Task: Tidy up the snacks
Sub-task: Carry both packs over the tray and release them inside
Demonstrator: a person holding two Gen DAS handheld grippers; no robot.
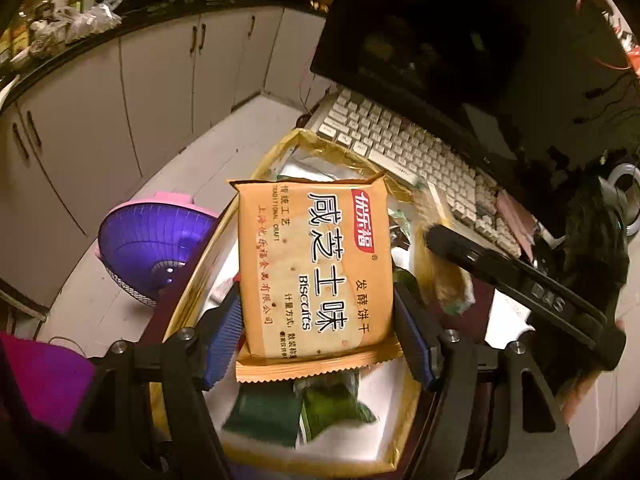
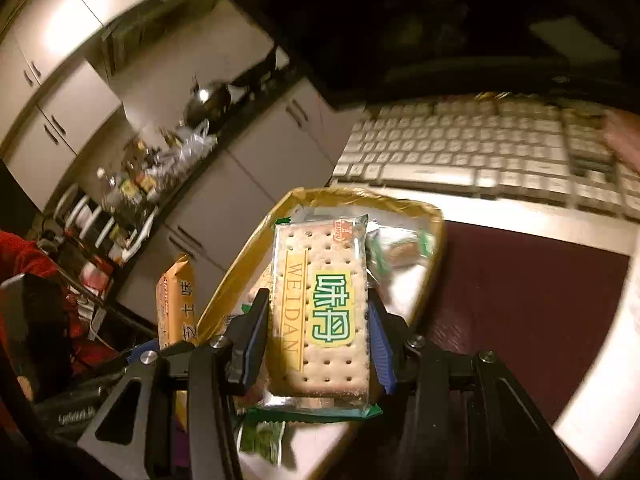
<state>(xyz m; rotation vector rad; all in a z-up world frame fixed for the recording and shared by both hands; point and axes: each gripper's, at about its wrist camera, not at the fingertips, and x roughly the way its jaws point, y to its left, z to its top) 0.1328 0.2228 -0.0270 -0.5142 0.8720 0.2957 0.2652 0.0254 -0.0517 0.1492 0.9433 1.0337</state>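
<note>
Holding an orange biscuit packet (image 1: pixel 316 268) at centre frame of the left wrist view, the left gripper (image 1: pixel 320 316) clamps both long edges between its blue ribbed pads (image 1: pixel 224 332). Printing: a red brand tab in white Chinese characters, large black characters "咸芝士味", and the words "Biscuits" and "TRADITIONAL CRAFT". Long axis runs up-frame, away from the camera, crimped seal nearest the lens.

Right gripper (image 2: pixel 318 344), lower centre of its own view, is closed on a clear-wrapped soda cracker pack (image 2: pixel 320 308). Label: "WEIDAN" in gold along one side, green characters on a yellow patch, small red corner tab too small to read with certainty. Long axis likewise points up-frame; green seal at the near end.

Both packets sit above a gold-rimmed tray (image 1: pixel 280 148) holding further wrapped snacks, among them green packets (image 1: pixel 304 408) at bottom centre.

Surroundings: white keyboard (image 1: pixel 412 152) upper right of the left view, just beyond the tray; dark monitor (image 1: pixel 420 28) above it; purple fan with pink rim (image 1: pixel 156 244) at left; white cabinets (image 1: pixel 120 100) and a cluttered dark counter (image 1: pixel 100 8) across the upper left. A dark red mat (image 2: pixel 520 300) lies right of the tray in the right wrist view.
</note>
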